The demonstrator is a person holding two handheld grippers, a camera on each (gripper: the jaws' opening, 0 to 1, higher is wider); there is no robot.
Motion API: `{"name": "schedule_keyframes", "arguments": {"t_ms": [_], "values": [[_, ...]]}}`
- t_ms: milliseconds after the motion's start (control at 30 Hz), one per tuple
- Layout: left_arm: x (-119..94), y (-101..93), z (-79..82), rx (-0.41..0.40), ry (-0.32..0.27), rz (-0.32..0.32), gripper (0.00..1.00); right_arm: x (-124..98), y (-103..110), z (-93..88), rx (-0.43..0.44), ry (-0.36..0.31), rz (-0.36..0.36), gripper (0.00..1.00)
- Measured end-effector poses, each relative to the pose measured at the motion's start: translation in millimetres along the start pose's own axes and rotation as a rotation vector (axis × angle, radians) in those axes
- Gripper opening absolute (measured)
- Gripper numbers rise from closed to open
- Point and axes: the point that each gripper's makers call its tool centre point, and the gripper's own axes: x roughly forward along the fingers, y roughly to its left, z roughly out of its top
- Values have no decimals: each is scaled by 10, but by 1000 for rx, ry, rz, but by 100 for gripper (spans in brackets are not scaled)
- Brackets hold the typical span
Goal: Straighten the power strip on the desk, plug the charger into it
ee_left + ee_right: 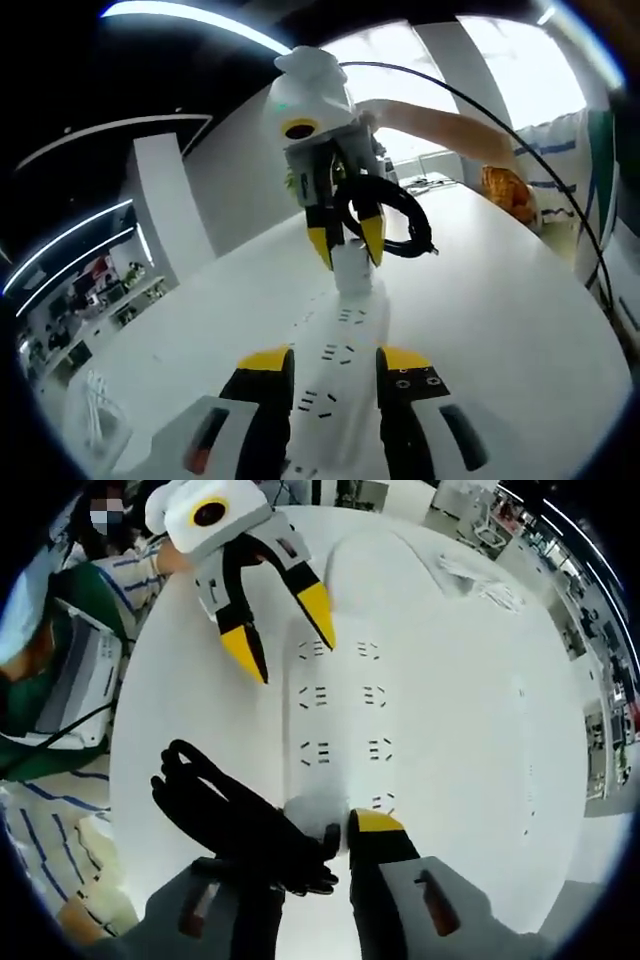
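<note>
In the left gripper view, the left gripper (334, 368) hangs with its fingers released on either side of the near end of the white power strip (335, 385), which lies flat on the white counter (500, 320); at the far end the right gripper (346, 243) has its fingers clenched on the white charger (352, 270), the black cable (395, 215) bunched beside them.

In the right gripper view, the charger (318, 815) sits over the sockets nearest that gripper, its coiled cable (235, 815) draped across one finger. I judge the strip light, stiff and prone to sliding on the smooth counter, so it is best pinned across its narrow sides near the end, and the charger, small and hard, held by its flat faces.
</note>
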Motion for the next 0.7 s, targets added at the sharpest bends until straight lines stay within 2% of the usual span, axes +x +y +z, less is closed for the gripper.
{"name": "schedule_keyframes", "arguments": {"t_ms": [133,367,433,700], "values": [[5,-4,23,-2,-7,-2,32,37,49,0,-7,-8,-4,22],[12,-20,35,-1,-8,-10,32,77,44,21,-27,112,-22,22],[8,-26,42,-4,-12,-12,32,65,18,14,-21,121,-20,22],[12,-63,62,6,-17,-20,32,54,-10,-39,-8,49,-18,21]]}}
